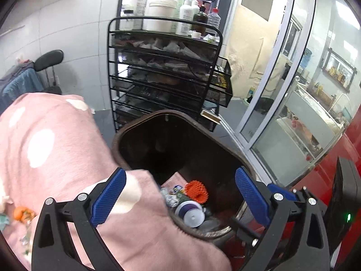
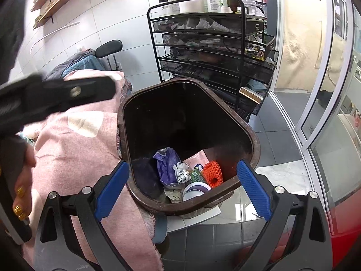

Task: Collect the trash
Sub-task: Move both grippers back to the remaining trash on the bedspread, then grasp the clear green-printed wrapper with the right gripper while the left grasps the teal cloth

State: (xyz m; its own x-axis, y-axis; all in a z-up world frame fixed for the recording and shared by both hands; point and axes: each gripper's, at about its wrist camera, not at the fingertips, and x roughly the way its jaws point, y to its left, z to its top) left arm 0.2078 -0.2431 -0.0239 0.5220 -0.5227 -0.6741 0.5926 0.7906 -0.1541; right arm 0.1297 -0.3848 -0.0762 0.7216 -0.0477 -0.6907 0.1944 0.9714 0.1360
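Note:
A brown trash bin (image 1: 144, 122) (image 2: 126, 103) stands against a bed covered by a pink cloth with white dots (image 1: 56, 135) (image 2: 79, 146). Inside lie an orange foam net (image 1: 196, 190) (image 2: 212, 172), a white round lid (image 1: 191, 212) (image 2: 195, 190), a purple bag (image 2: 167, 164) and crumpled paper (image 2: 182, 174). My left gripper (image 1: 180, 172) is open over the bin's near edge and the cloth, holding nothing. My right gripper (image 2: 182, 164) is open above the bin, also with nothing in it. Some orange litter (image 1: 22, 213) lies on the cloth at the far left.
A black wire cart (image 1: 162, 67) (image 2: 203, 45) loaded with bottles stands just behind the bin. A glass door (image 1: 282, 90) is to the right, and a red surface (image 1: 327, 180) is at the lower right. A black headrest (image 1: 48, 59) is at the back left. A hand (image 2: 22, 180) shows at the left edge.

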